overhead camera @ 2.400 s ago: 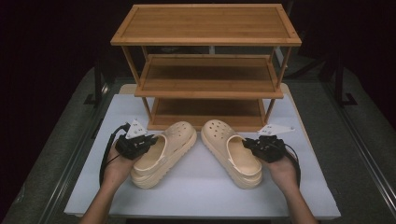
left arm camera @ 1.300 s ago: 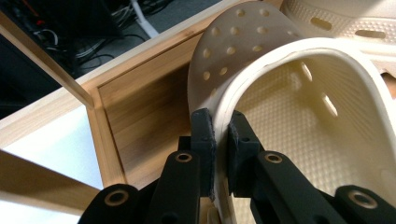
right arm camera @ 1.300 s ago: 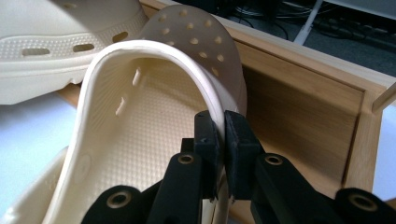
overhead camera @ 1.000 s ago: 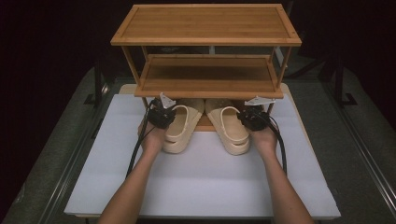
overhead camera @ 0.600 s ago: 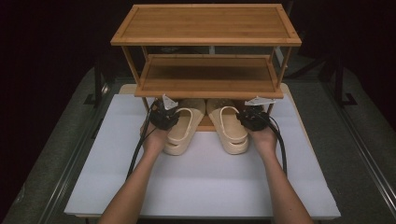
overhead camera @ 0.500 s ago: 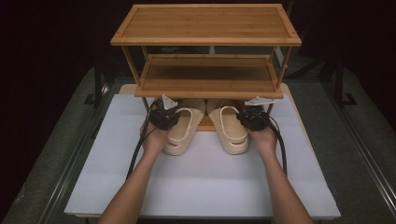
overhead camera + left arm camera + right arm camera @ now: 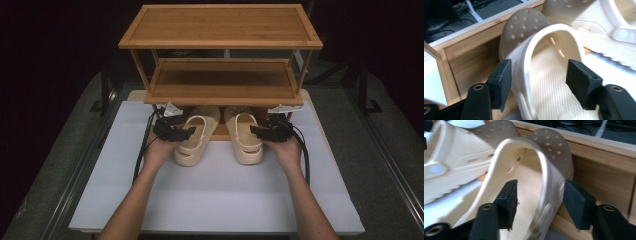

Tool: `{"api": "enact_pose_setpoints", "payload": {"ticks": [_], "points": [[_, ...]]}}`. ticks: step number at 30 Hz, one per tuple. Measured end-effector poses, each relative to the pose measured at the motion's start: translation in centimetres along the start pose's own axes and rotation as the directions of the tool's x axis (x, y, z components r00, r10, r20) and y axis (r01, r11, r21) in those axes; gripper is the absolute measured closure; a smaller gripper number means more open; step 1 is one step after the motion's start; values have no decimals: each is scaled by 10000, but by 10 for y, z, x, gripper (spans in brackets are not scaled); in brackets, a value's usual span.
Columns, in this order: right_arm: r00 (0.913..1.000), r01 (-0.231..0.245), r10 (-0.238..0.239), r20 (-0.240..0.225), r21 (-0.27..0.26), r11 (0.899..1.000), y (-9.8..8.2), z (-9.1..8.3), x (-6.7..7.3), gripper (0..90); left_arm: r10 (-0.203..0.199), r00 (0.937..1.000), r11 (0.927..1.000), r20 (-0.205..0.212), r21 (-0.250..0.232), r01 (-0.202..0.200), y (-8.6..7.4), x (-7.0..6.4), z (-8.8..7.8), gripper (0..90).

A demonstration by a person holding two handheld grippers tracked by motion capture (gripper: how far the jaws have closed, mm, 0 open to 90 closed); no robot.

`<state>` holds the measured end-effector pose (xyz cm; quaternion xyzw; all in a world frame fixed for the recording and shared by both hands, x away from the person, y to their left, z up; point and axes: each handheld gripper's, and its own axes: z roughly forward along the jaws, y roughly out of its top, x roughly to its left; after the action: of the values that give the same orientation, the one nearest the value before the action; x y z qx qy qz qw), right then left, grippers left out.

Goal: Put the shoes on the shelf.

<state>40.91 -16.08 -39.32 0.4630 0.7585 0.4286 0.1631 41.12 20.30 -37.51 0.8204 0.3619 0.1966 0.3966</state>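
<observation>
Two cream clogs lie side by side, toes on the wooden rack's bottom shelf and heels out over the white table top. My left gripper straddles the outer side wall of the left clog. Its jaws have just been opening, and its pads stand off the wall of this clog. My right gripper straddles the outer wall of the right clog in the same way. Its jaws have also just been opening, with gaps on both sides of that clog's wall.
The three-level wooden rack stands at the back of the table, its middle shelf low over the clogs' toes. Its posts flank the shelves. Cables trail from both grippers along the person's forearms. Dark floor surrounds the table.
Both clogs went from the middle of the table to the rack's bottom shelf. In the last half second both pairs of jaws have let go, and the left hand eased back slightly.
</observation>
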Motion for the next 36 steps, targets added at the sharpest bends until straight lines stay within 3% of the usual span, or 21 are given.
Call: {"api": "enact_pose_setpoints", "payload": {"ticks": [8, 13, 17, 23, 26, 31, 36], "points": [[9949, 427, -421, -913, 46, 9991, -13, -32, 6, 197, 36, 9954, 10000, 958, -44, -32, -19, 3, -40, 177], [9922, 535, -533, -1128, -10, 9986, -29, -49, 13, 148, 198, 9920, 9998, 1248, -66, -191, -37, 3, -57, 142], [9889, 585, -598, -1363, -131, 9982, -44, -62, 17, 146, 251, 9910, 9993, 1313, 238, -285, -57, 2, -62, 103], [9851, 674, -631, -1600, 220, 9975, -66, -60, 16, 129, 197, 9901, 9981, 1390, 554, -276, -82, 3, -52, 79], [9827, 670, -579, -1760, 462, 9967, -74, -53, 14, 116, 311, 9871, 9950, 1571, 891, -455, -84, 1, -40, 27], [9765, 987, -799, -2003, 858, 9914, -79, -40, 18, 103, 842, 9783, 9884, 1894, 1083, -1061, -86, -8, -21, 21], [9772, 1190, -1001, -1874, 929, 9885, -79, -26, 20, 107, 850, 9805, 9905, 1773, 918, -1025, -86, -8, -8, 22]]}}
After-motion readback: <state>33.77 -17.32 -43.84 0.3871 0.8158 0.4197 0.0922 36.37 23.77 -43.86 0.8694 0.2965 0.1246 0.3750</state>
